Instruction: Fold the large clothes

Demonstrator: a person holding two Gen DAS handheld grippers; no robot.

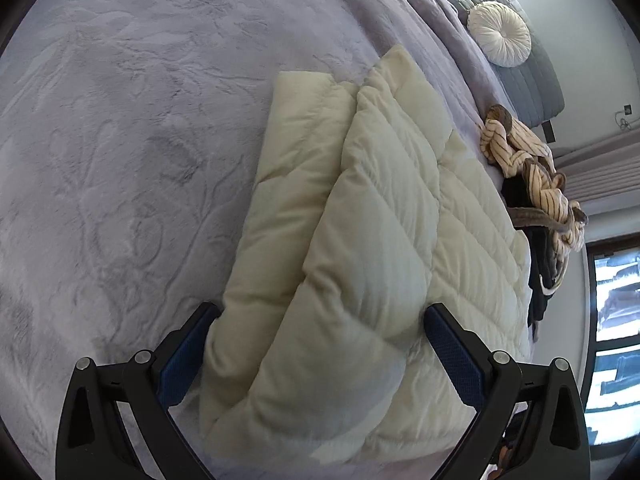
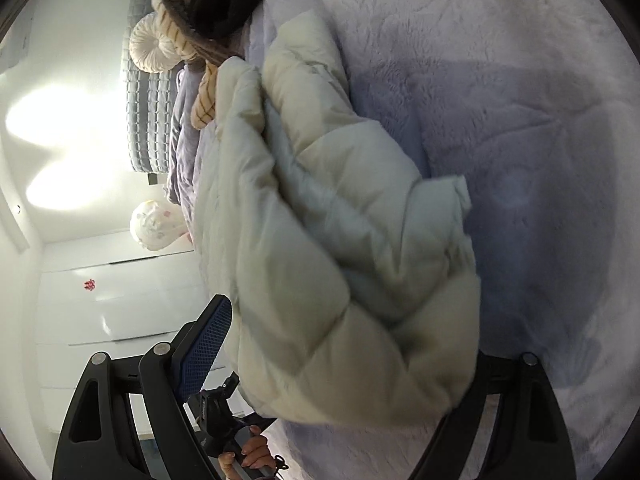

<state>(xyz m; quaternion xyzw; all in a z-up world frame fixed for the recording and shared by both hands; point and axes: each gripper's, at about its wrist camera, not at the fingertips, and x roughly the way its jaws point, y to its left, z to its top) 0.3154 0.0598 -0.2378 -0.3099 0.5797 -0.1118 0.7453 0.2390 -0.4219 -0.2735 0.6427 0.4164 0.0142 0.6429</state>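
With the cream puffer jacket (image 1: 360, 216) lying part-folded on the lilac bed (image 1: 120, 140), its thick end is bracketed by the wide-spread left claw (image 1: 320, 320) and right claw (image 2: 352, 340), whose grip cannot be told; layers should be lowered evenly, then pressed flat.

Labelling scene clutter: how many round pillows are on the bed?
1. A white round pillow lies at the head of the bed, against the grey headboard, beyond the cream jacket and the pile of clothes. More may be hidden behind that pile.
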